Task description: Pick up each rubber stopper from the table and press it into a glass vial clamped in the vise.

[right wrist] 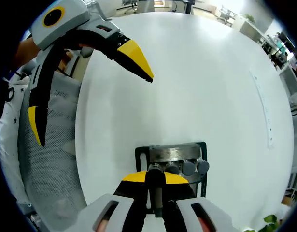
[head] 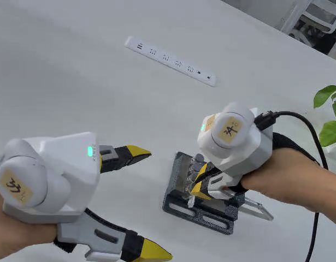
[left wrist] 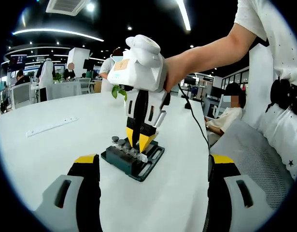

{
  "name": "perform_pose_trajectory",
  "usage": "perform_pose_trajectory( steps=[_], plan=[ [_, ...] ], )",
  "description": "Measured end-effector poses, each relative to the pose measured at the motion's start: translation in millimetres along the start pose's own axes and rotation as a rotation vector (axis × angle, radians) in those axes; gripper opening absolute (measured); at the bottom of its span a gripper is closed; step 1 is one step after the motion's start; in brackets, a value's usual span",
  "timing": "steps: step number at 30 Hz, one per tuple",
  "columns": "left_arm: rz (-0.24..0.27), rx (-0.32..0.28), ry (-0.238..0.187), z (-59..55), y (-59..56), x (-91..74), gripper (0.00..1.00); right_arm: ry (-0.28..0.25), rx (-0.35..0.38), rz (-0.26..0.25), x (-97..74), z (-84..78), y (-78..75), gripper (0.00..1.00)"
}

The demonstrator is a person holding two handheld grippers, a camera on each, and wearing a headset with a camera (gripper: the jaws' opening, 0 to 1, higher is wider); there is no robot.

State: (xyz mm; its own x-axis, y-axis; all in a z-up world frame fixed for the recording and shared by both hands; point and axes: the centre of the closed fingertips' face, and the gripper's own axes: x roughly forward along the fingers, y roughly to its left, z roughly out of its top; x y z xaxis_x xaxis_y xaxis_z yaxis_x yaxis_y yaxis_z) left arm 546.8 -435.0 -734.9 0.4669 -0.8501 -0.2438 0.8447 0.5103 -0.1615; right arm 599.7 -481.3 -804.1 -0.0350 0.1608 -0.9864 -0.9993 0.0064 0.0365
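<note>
Dark grey rubber stopper [right wrist: 154, 170] sits pinched between the yellow tips of the right hand-held gripper [right wrist: 155, 178], at the end of a row of clear glass vials [left wrist: 131, 151] clamped in the black metal vise [head: 195, 210] on the white worktop [head: 75, 82]. Three vials beside it carry stoppers [right wrist: 188, 167]. The left hand-held gripper [head: 158, 204] hovers near the vise, released, its jaws spread wide.

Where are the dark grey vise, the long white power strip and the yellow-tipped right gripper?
dark grey vise [head: 211, 220]: head view, front of base.
long white power strip [head: 171, 60]: head view, middle of top face.
right gripper [left wrist: 138, 141]: left gripper view, between its yellow tips.
</note>
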Motion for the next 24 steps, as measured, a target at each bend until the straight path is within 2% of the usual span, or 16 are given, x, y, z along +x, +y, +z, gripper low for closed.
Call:
perform_pose_trajectory(
  steps=[7,24],
  plan=[
    [-0.003,0.006,0.006,0.9,-4.6,-1.1,0.92,-0.034,-0.001,0.015,0.2,-0.6,-0.9,0.07],
    [0.006,0.002,0.005,-0.3,-2.4,-4.9,0.91,-0.082,0.035,0.009,-4.4,-0.8,-1.3,0.10]
  ],
)
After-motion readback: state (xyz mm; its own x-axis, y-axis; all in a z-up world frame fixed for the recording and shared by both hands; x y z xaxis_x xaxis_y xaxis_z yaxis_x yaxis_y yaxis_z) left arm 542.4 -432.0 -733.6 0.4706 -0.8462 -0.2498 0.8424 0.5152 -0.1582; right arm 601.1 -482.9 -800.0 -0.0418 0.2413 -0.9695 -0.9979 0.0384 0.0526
